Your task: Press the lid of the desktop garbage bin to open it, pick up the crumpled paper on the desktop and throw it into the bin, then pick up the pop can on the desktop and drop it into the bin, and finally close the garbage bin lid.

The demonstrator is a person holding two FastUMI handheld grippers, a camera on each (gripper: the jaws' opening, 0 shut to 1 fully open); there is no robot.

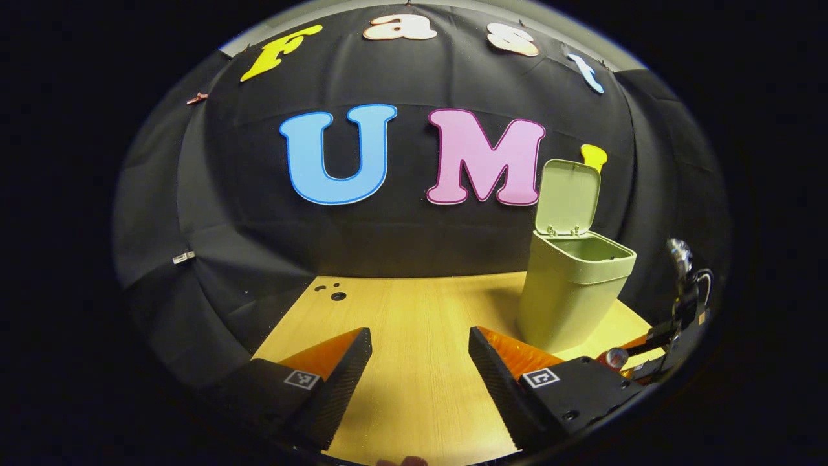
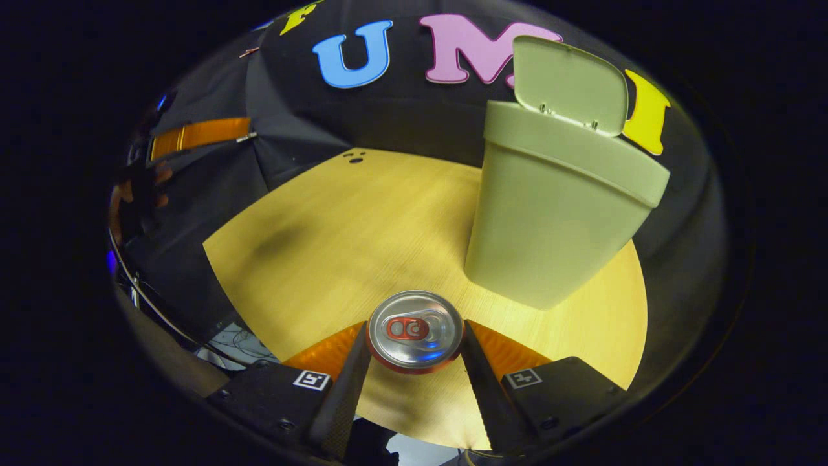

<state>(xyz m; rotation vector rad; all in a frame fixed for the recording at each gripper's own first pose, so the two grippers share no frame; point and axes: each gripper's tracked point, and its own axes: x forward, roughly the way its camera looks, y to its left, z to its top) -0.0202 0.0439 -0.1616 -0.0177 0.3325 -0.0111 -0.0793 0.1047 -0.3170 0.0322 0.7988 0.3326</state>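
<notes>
1. Right gripper view: your right hand-held gripper (image 2: 415, 346) clamps the silver-topped red pop can (image 2: 415, 330) above the wooden bench (image 2: 336, 239).
2. Your left hand-held gripper (image 1: 420, 353) gapes wide, empty.
3. Pale green plastic bin (image 2: 550, 220) stands beyond the can, lid (image 2: 569, 84) up.

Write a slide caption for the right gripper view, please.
Right hand-held gripper shut on the pop can before the open-lidded garbage bin.

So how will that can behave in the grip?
The can sits between the right gripper fingers. Its smooth round metal wall is probably slippery and could twist. It looks thin-walled, so a hard squeeze may dent it. Likely light if empty; contents can't be told.
</notes>
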